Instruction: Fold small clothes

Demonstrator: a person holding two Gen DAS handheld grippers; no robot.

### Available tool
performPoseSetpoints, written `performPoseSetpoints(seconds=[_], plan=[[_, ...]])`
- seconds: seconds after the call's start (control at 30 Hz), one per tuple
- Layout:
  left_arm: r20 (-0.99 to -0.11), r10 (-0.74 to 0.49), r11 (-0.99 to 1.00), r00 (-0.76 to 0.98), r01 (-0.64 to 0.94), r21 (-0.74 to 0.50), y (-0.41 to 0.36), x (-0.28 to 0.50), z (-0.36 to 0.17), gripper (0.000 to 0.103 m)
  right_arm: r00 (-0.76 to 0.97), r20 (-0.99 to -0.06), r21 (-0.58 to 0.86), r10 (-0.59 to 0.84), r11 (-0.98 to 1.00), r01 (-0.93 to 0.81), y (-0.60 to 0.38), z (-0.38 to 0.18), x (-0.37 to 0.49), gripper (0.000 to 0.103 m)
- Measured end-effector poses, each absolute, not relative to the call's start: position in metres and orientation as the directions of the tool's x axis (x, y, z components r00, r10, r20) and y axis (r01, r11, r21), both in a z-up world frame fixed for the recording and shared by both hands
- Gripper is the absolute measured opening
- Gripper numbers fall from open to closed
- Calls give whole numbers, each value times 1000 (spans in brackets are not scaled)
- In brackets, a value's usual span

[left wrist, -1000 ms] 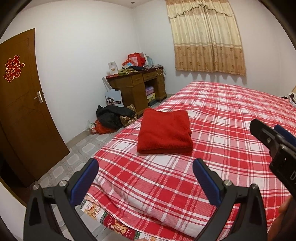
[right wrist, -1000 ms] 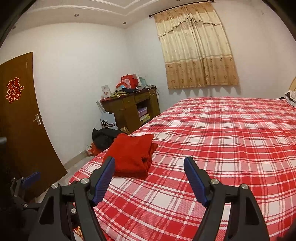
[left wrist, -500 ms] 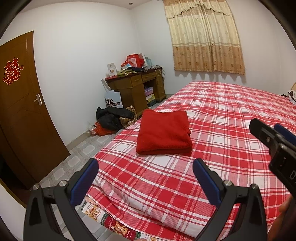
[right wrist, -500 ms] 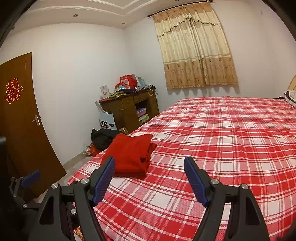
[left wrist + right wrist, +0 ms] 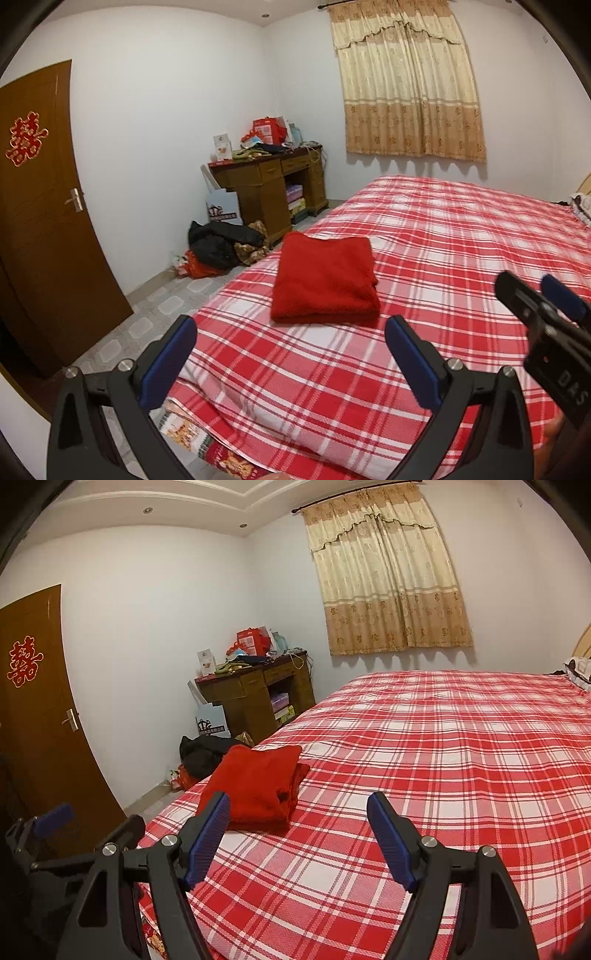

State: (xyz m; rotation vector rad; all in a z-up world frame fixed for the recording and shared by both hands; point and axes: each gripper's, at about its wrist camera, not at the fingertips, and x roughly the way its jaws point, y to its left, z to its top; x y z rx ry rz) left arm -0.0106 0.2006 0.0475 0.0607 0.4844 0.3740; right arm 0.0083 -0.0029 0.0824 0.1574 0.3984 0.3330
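A red fleece garment (image 5: 327, 282) lies folded into a neat rectangle near the front left corner of the bed, on the red and white plaid cover (image 5: 443, 258). It also shows in the right wrist view (image 5: 258, 786). My left gripper (image 5: 290, 354) is open and empty, held back from the garment above the bed's near edge. My right gripper (image 5: 299, 830) is open and empty, to the right of the garment and apart from it. The right gripper also appears at the right edge of the left wrist view (image 5: 546, 314).
A brown door (image 5: 40, 221) stands at the left. A cluttered wooden desk (image 5: 273, 184) stands against the far wall, with dark clothes (image 5: 218, 243) piled on the tiled floor beside it. A curtain (image 5: 406, 85) hangs behind the bed.
Both grippers have tilted up and drawn back slightly, so the folded garment sits lower in view. The garment itself has not moved.
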Motion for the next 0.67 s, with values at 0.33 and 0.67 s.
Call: performPoseSetpoints(seconds=[0.33, 0.67], plan=[[-468, 357, 932, 808, -340, 124, 208, 0, 43, 103, 870, -366, 226, 330, 938, -261, -7, 80, 11, 77], [-485, 330, 943, 810, -303, 136, 199, 5, 39, 103, 871, -370, 228, 322, 941, -251, -10, 78, 15, 77]])
